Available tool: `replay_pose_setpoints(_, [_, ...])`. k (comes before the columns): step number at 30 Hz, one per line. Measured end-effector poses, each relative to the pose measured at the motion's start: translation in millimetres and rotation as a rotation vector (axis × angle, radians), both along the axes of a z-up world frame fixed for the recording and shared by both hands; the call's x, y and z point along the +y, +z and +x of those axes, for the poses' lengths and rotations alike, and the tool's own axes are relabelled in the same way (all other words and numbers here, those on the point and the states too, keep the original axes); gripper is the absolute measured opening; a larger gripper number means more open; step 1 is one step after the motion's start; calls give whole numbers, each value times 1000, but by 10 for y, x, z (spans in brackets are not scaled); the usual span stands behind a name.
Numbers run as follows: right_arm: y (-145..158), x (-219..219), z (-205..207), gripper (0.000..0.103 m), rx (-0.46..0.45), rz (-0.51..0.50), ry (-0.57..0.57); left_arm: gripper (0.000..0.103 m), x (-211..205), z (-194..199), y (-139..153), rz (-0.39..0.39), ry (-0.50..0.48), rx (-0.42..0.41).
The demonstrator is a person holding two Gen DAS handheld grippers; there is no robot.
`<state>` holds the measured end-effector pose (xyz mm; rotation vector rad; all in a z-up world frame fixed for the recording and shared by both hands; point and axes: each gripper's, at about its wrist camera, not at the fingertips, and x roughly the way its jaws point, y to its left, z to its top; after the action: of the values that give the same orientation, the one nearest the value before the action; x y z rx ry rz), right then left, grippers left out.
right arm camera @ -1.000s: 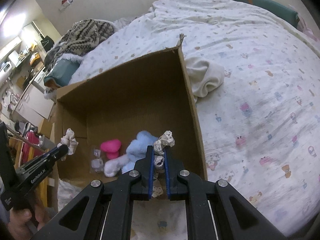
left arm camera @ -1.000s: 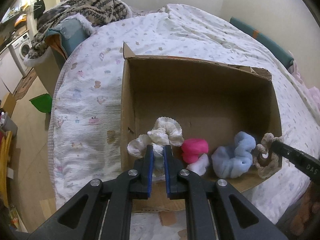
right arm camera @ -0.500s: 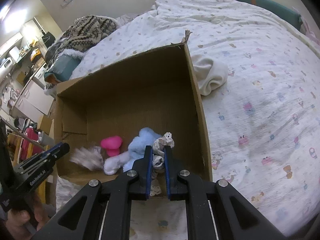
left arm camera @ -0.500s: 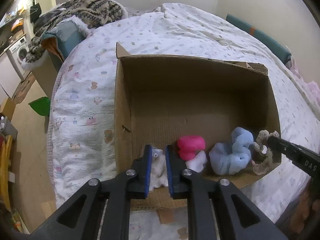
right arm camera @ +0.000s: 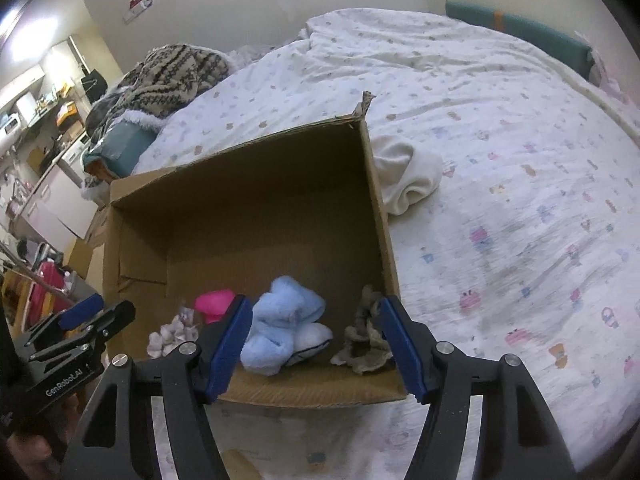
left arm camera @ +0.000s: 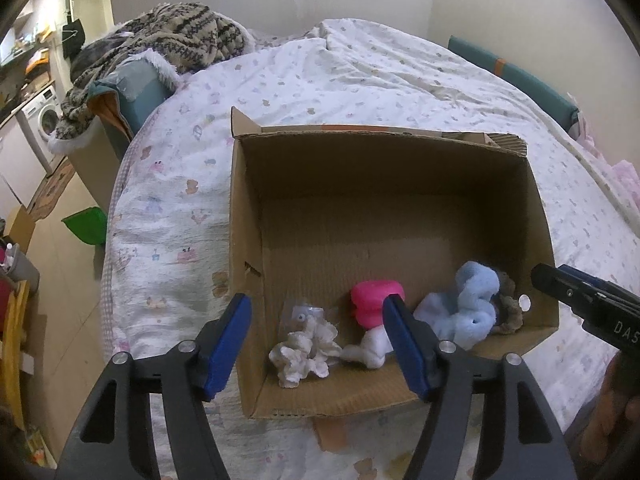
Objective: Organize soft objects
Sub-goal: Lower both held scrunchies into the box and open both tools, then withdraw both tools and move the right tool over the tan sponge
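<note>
1. Left wrist view: the right gripper [left arm camera: 538,276] pokes in from the right with the letters "DAS" readable on its black body; from the right wrist view, the left gripper [right arm camera: 102,312] at the lower left carries the print "GenRobot.AI".
2. I count one cardboard box [left arm camera: 248,216] on the bed [left arm camera: 360,80], and five soft things along its near wall: one white scrunchie [left arm camera: 304,346], one pink piece [left arm camera: 374,300], one small white piece [left arm camera: 370,350], one light blue scrunchie [left arm camera: 468,308] and one beige scrunchie [left arm camera: 508,312].
3. Outside the box, past its far right corner, one cream cloth [right arm camera: 408,182] lies bunched on the bed.
4. The left gripper [left arm camera: 316,344] points steeply down over the near left corner of the box. Its jaws have just been opening and now stand wide, let go; the white scrunchie lies on the box floor between and below its fingers, touching neither pad.
5. The right gripper [right arm camera: 316,338] tilts down the same way over the near right corner. Its jaws have also just been opening and hold nothing; the beige scrunchie [right arm camera: 364,344] lies just inside its right finger, the light blue scrunchie [right arm camera: 280,328] just inside its left finger.
6. A hand [left arm camera: 612,400] shows at the lower right edge behind the right gripper.
</note>
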<state>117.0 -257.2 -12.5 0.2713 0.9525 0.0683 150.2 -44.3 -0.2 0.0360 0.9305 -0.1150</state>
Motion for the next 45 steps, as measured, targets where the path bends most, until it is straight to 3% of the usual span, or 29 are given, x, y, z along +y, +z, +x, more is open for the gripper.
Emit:
replay_pose_setpoints(16, [71, -19, -226, 70, 3, 19, -6, 65, 140, -197, 140, 14, 26, -28])
replay_pose_setpoints(28, [36, 99, -454, 70, 31, 38, 24, 65, 366, -481, 149, 7, 77, 12])
replay_pose_setpoints(36, [-133, 339, -582, 70, 110, 80, 94, 65, 432, -653, 86, -2, 102, 58])
replay_pose_setpoints(45, [-431, 709, -564, 70, 238, 59, 200, 65, 506, -781, -26, 8, 141, 113])
